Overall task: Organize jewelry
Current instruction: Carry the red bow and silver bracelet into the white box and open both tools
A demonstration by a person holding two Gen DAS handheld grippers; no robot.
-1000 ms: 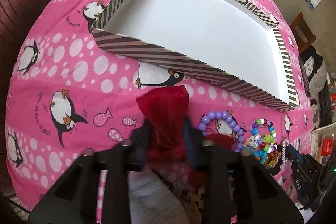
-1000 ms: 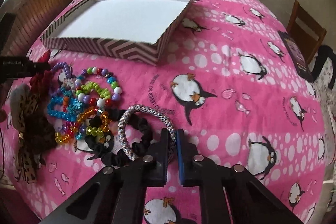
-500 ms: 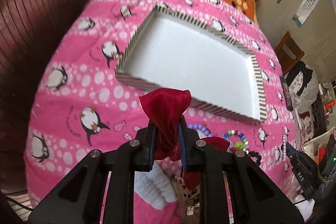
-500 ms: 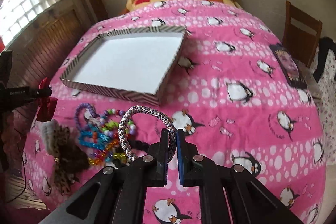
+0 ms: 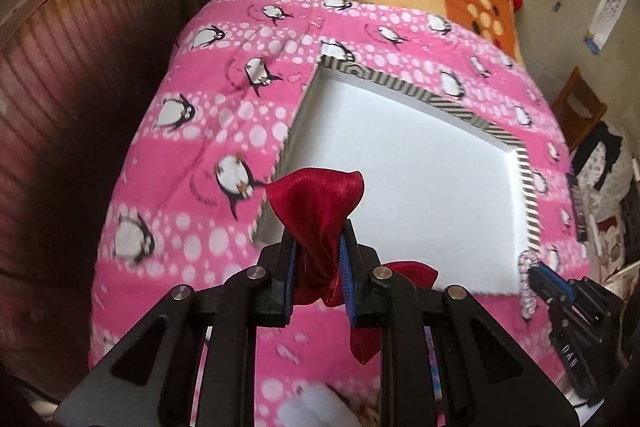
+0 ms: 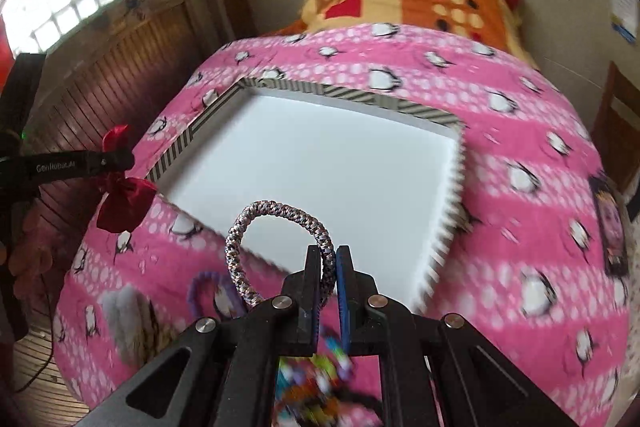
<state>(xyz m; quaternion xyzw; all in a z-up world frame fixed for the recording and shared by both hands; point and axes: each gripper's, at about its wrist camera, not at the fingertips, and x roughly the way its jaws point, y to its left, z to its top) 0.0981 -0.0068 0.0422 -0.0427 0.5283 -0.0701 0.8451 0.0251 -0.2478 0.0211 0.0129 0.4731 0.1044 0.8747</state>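
Left gripper (image 5: pixel 318 247) clamps red bow (image 5: pixel 320 211); right gripper (image 6: pixel 329 259) pinches braided band (image 6: pixel 276 227). Striped tray (image 6: pixel 452 195) near edge hidden; bead pile (image 6: pixel 316 383) blurred.

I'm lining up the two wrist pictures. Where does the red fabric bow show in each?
Left wrist view: the red bow sits low at centre, pinched in the left claw.
Right wrist view: the same bow hangs at the left edge, held by the left claw.
Shared landmark: the striped box with a white floor, just beyond the bow in both.
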